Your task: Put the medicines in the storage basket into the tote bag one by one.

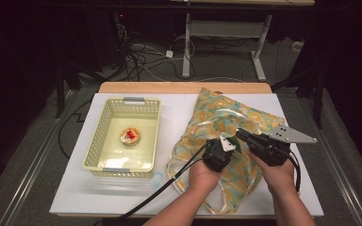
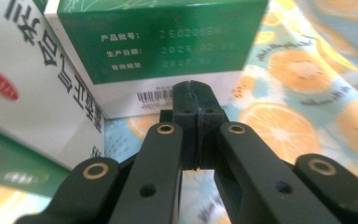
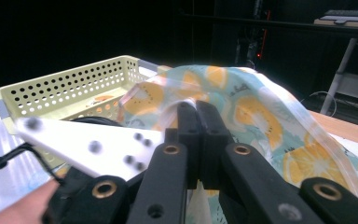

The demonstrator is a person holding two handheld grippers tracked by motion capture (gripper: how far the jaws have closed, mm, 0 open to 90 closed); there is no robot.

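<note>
An orange-print fabric bag (image 1: pixel 226 117) lies on the right half of the white table top (image 1: pixel 179 113). My right gripper (image 1: pixel 240 134) is shut on the bag's upper edge (image 3: pixel 223 88) and holds the mouth lifted. My left gripper (image 1: pixel 224 146) is at the bag's opening, jaws pressed together with nothing between them (image 2: pixel 193 91). Just beyond its tips, on the bag's lining, lies a green-and-white carton (image 2: pixel 158 42) with printed text and a barcode. A sliver of that carton (image 1: pixel 233 140) shows between the two grippers in the high view.
A pale yellow perforated basket (image 1: pixel 99 141) stands at the table's left, with a small round yellow item with a red top (image 1: pixel 130 136) in it. The basket (image 3: pixel 74 88) lies beyond the bag in the right gripper view. Desk legs and cables are on the floor behind.
</note>
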